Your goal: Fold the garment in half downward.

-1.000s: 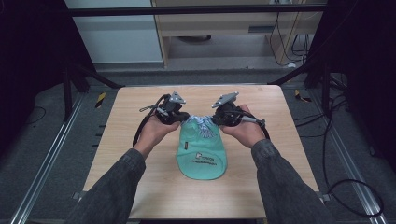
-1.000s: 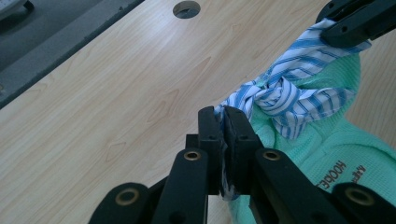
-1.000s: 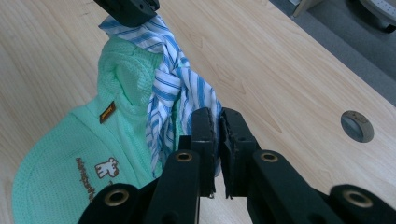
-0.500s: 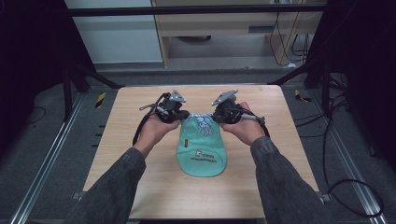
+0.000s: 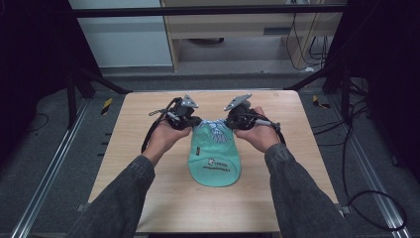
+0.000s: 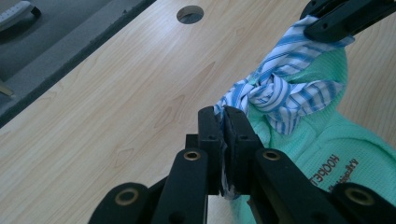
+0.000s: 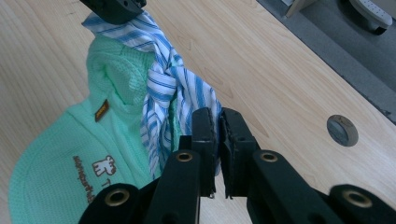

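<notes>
A mint-green knitted garment [image 5: 215, 166] with brown lettering lies flat at the middle of the wooden table [image 5: 148, 148]. At its far end two blue-and-white striped ties [image 5: 214, 130] are wound into a knot [image 6: 268, 91]. My left gripper [image 5: 190, 120] is shut on one tie end, the cloth pinched between its jaws [image 6: 224, 114]. My right gripper [image 5: 232, 121] is shut on the other tie end [image 7: 217, 116], which runs up from it to the knot [image 7: 161, 79]. Both ties are lifted off the table between the two grippers. The green cloth [image 7: 60, 154] hangs slack below the knot.
A round hole [image 6: 190, 14] lies in the tabletop near the far left edge and another [image 7: 342, 130] near the right edge. Yellow-and-black tools [image 5: 106, 105] [image 5: 321, 103] lie on the floor past the far corners. A wooden cabinet [image 5: 237, 29] stands beyond the table.
</notes>
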Tool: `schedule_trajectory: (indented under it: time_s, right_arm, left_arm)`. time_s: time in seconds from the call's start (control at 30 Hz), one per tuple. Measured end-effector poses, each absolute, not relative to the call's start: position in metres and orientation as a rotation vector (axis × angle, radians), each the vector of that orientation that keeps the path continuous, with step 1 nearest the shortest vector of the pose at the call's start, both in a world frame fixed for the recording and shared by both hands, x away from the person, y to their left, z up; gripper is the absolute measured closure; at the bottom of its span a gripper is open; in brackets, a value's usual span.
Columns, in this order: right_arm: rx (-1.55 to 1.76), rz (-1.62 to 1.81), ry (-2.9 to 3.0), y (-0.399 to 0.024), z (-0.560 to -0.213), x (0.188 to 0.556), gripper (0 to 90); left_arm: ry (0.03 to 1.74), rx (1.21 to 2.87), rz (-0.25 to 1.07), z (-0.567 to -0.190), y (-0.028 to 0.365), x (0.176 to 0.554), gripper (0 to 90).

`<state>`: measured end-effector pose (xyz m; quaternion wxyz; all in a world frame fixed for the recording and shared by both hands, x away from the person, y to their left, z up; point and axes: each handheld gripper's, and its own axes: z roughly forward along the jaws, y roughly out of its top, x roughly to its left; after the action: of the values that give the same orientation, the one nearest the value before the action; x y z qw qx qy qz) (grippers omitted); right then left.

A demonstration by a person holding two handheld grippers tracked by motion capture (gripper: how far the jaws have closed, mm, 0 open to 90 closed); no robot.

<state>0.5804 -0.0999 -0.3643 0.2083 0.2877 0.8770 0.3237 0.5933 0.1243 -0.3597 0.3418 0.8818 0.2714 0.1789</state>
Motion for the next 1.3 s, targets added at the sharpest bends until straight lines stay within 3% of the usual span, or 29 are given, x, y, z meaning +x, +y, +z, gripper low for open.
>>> schedule_trajectory:
  time_s: [0.57,1.13,1.3]
  right_arm:
    - [0.735,0.897,2.423,-0.099,-0.374,0.566,84.8]
    - [0.735,0.904,2.404,-0.096,-0.370,0.580,84.8]
    - [0.716,0.892,2.404,-0.097,-0.377,0.576,84.8]
  left_arm:
    - [0.660,2.308,0.511,-0.367,0.123,0.575,86.1]
    - [0.726,2.254,0.483,-0.369,0.128,0.594,86.1]
    - [0.692,2.275,0.503,-0.373,0.126,0.584,86.1]
